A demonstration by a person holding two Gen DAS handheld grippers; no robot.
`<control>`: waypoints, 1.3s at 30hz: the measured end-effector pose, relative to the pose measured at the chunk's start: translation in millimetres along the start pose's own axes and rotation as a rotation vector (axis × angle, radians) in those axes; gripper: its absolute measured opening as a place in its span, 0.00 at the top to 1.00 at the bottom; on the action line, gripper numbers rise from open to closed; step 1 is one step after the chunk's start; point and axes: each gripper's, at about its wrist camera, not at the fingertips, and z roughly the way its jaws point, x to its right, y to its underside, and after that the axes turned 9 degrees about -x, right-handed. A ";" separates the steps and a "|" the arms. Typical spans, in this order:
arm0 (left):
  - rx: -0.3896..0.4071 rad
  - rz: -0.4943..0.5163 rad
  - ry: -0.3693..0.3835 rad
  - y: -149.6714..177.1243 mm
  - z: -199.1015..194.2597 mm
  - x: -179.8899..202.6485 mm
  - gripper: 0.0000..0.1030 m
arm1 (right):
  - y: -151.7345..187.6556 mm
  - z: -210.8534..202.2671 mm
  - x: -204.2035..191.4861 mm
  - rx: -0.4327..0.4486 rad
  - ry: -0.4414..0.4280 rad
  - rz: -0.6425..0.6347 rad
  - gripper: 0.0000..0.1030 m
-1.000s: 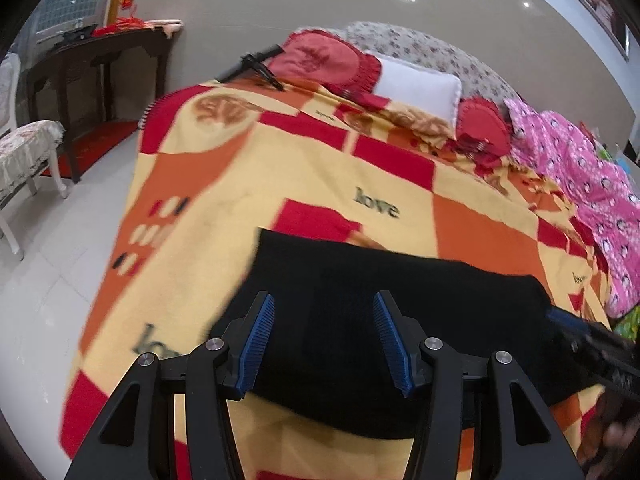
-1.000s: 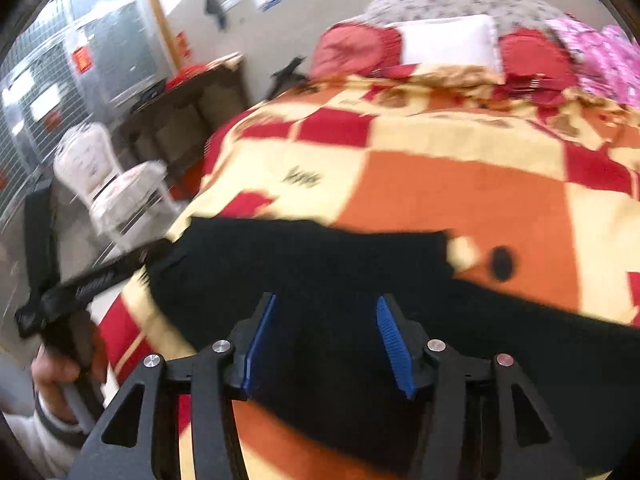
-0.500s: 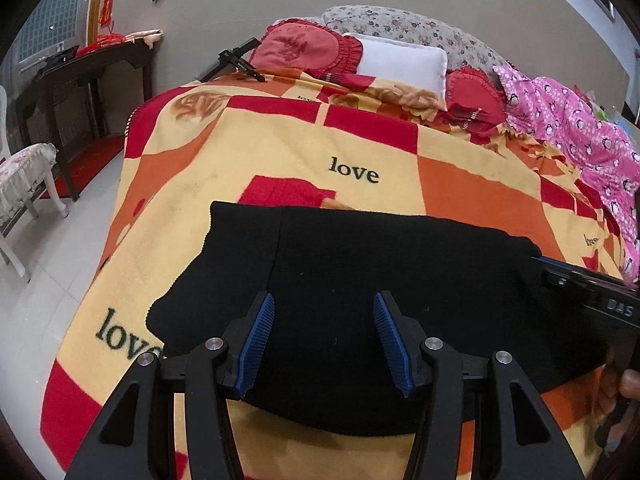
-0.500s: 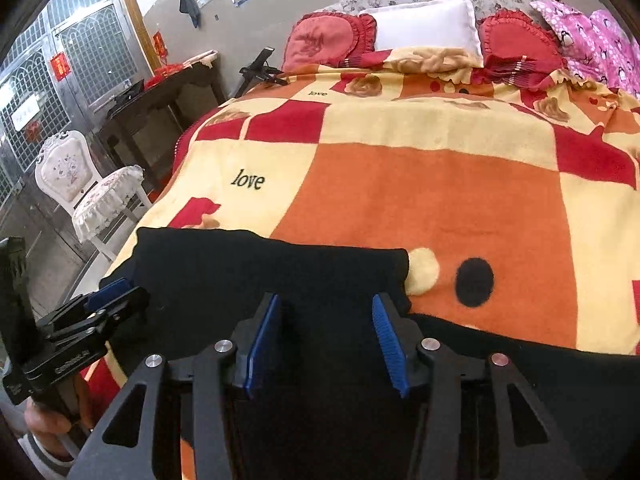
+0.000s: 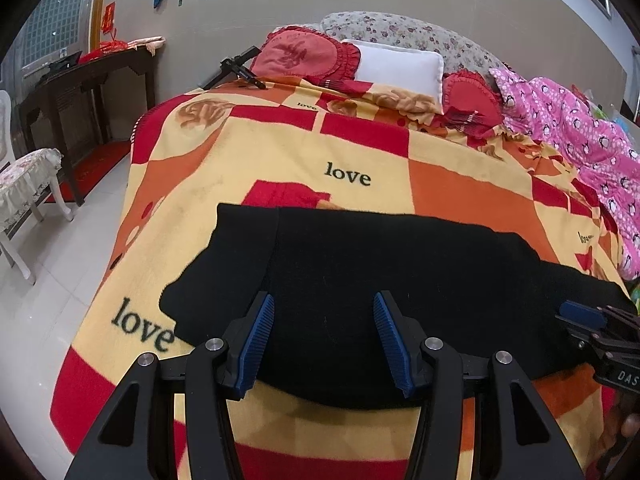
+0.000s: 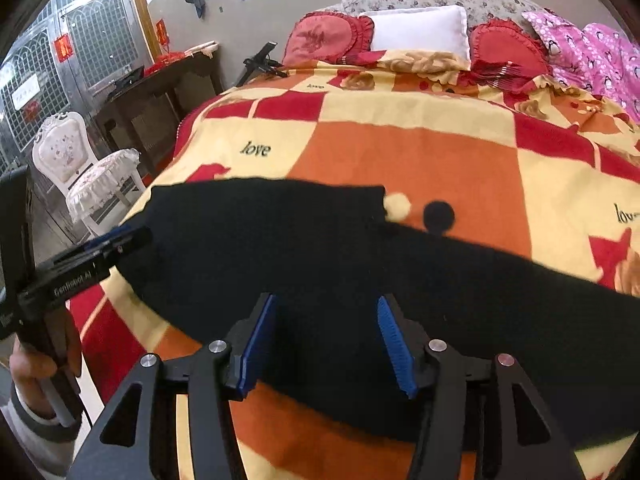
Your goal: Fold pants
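Black pants (image 5: 360, 272) lie flat across the near part of the bed, on a red, orange and yellow "love" blanket (image 5: 460, 196); they also show in the right wrist view (image 6: 304, 248). My left gripper (image 5: 324, 320) is open and empty, just above the near edge of the pants toward their left end. My right gripper (image 6: 326, 328) is open and empty, above the near edge further right. Each gripper shows at the edge of the other's view: the right one (image 5: 592, 320) and the left one (image 6: 108, 244).
Red cushions (image 5: 304, 54) and a white pillow (image 5: 400, 70) lie at the headboard. A pink quilt (image 5: 580, 128) lies along the right side. A dark side table (image 5: 84, 80) and a white chair (image 5: 24, 184) stand on the floor to the left.
Both wrist views have steadied and drawn back slightly from the pants. Both grippers stay open and empty; the pants lie as before.
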 end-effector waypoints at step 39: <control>-0.057 0.172 0.167 -6.9 -10.9 75.0 0.44 | 67.3 -64.4 122.0 0.062 0.156 0.270 0.36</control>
